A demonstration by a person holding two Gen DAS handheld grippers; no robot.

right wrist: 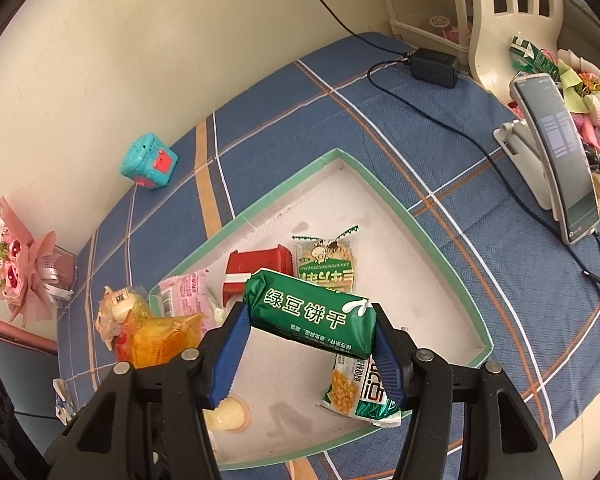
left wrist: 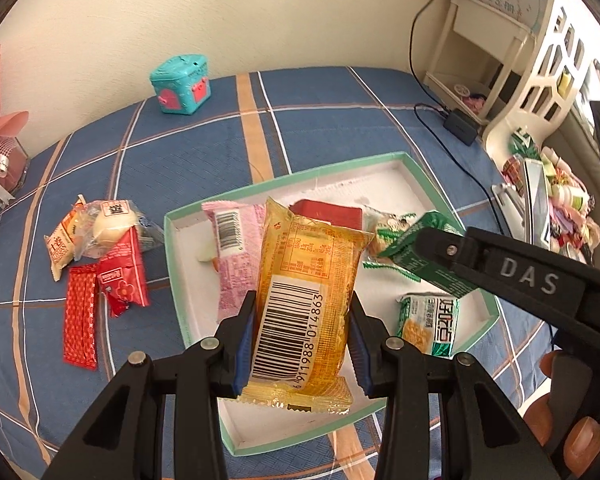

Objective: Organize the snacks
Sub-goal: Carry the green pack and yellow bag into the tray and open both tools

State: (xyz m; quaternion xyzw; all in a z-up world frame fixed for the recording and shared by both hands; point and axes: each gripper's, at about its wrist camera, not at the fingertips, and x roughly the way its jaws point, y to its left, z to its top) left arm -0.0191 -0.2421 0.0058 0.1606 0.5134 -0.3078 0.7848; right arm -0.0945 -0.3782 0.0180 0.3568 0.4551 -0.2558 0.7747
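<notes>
left gripper [left wrist: 302,344] pinches the crinkly yellow barcode snack packet [left wrist: 306,300] between both pads, above the green-rimmed white cardboard tray [left wrist: 172,240]; right gripper [right wrist: 312,344], at 3 o'clock, clamps the glossy green biscuit pack [right wrist: 312,316] crosswise.

Green-rimmed tray [right wrist: 384,196]: far right corner bare and open from above — near floor crowded by red box [right wrist: 260,268], pink packet [right wrist: 188,300] and green-white wrapper [right wrist: 356,392]. Blue cloth [left wrist: 204,152] behind lies free up to the teal toy box [left wrist: 182,84]; phone stand [right wrist: 556,152] and black cable [right wrist: 440,120] block the right side.
</notes>
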